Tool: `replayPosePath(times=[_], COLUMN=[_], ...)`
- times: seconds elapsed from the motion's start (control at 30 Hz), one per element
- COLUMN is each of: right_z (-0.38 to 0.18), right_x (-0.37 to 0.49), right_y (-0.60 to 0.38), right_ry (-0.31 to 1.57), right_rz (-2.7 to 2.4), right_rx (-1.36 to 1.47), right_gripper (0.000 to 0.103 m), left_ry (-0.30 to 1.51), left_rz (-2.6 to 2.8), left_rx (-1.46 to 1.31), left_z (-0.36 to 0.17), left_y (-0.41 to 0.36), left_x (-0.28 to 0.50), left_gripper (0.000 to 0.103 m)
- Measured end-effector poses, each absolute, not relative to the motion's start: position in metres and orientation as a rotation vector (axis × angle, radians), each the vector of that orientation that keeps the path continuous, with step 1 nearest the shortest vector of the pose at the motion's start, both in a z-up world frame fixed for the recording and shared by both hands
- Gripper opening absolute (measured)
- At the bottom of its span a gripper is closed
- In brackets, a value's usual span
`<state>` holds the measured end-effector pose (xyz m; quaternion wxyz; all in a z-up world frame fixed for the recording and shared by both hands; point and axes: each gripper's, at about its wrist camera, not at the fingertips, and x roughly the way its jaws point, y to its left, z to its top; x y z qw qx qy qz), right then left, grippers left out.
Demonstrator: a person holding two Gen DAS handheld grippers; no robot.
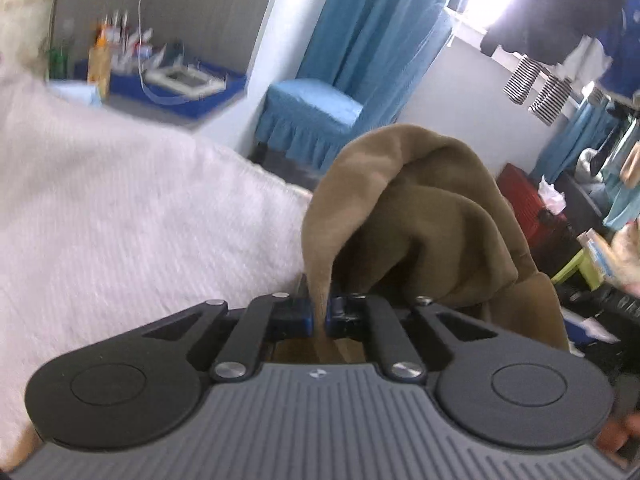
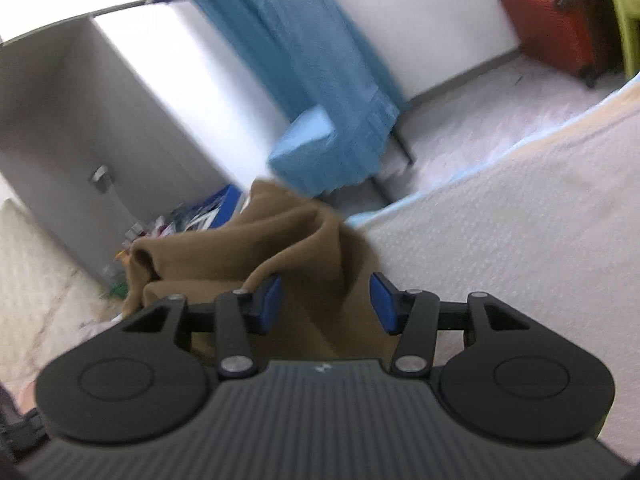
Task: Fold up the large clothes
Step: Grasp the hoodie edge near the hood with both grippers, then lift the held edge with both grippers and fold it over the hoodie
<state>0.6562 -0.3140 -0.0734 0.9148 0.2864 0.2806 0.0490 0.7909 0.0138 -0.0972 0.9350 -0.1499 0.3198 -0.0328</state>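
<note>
Left wrist view: the left gripper (image 1: 319, 314) has its blue-padded fingers (image 1: 306, 316) closed on a thin fold of the brown garment (image 1: 420, 216), which rises in a bunched peak directly ahead of them and drapes down to the right. The white textured bed cover (image 1: 120, 220) lies to the left of the garment. In the background a blue tray (image 1: 218, 94) on a ledge holds a white rectangular item and other small articles too blurred to identify. Right wrist view: the right gripper (image 2: 326, 302) has its fingers (image 2: 269, 300) roughly half spread, with the brown garment (image 2: 248, 252) lying between and ahead of them; the pads do not press on the cloth. The garment rests on the bed cover (image 2: 520, 240), crumpled toward the left. A red suitcase (image 2: 552, 28) stands on the floor at upper right.
</note>
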Motion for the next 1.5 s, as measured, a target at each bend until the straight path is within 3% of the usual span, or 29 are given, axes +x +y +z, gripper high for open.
replayPosePath(times=[0.1, 0.27, 0.3, 0.33, 0.43, 0.77, 1.03, 1.27, 1.5], right_z=[-0.069, -0.075, -0.073, -0.071, -0.055, 0.039, 0.072, 0.076, 0.047], right_x=[0.644, 0.646, 0.644, 0.640, 0.626, 0.488, 0.377, 0.270, 0.203], right_y=[-0.325, -0.301, -0.293, -0.285, -0.274, -0.271, -0.265, -0.245, -0.240], right_ry=[0.497, 0.614, 0.617, 0.624, 0.631, 0.409, 0.309, 0.240, 0.310], right_rz=[0.150, 0.229, 0.208, 0.188, 0.139, 0.257, 0.306, 0.371, 0.379], right_rx=[0.688, 0.618, 0.571, 0.525, 0.470, 0.296, 0.269, 0.155, 0.110], right_gripper=[0.074, 0.074, 0.056, 0.018, 0.008, 0.008, 0.008, 0.007, 0.007], left_ry=[0.588, 0.527, 0.524, 0.522, 0.501, 0.435, 0.394, 0.396, 0.464], left_rz=[-0.077, -0.088, -0.086, -0.085, -0.088, -0.054, -0.019, 0.034, 0.070], left_rx=[-0.269, -0.185, -0.177, -0.165, -0.143, -0.036, -0.106, -0.276, -0.413], left_z=[-0.084, -0.057, -0.051, -0.044, -0.025, 0.022, 0.058, 0.043, -0.008], left_y=[0.009, 0.001, 0.001, 0.000, 0.002, 0.011, 0.023, 0.047, 0.061], left_x=[0.777, 0.748, 0.743, 0.736, 0.709, 0.573, 0.437, 0.316, 0.242], left_gripper=[0.006, 0.006, 0.006, 0.006, 0.006, 0.006, 0.006, 0.006, 0.006])
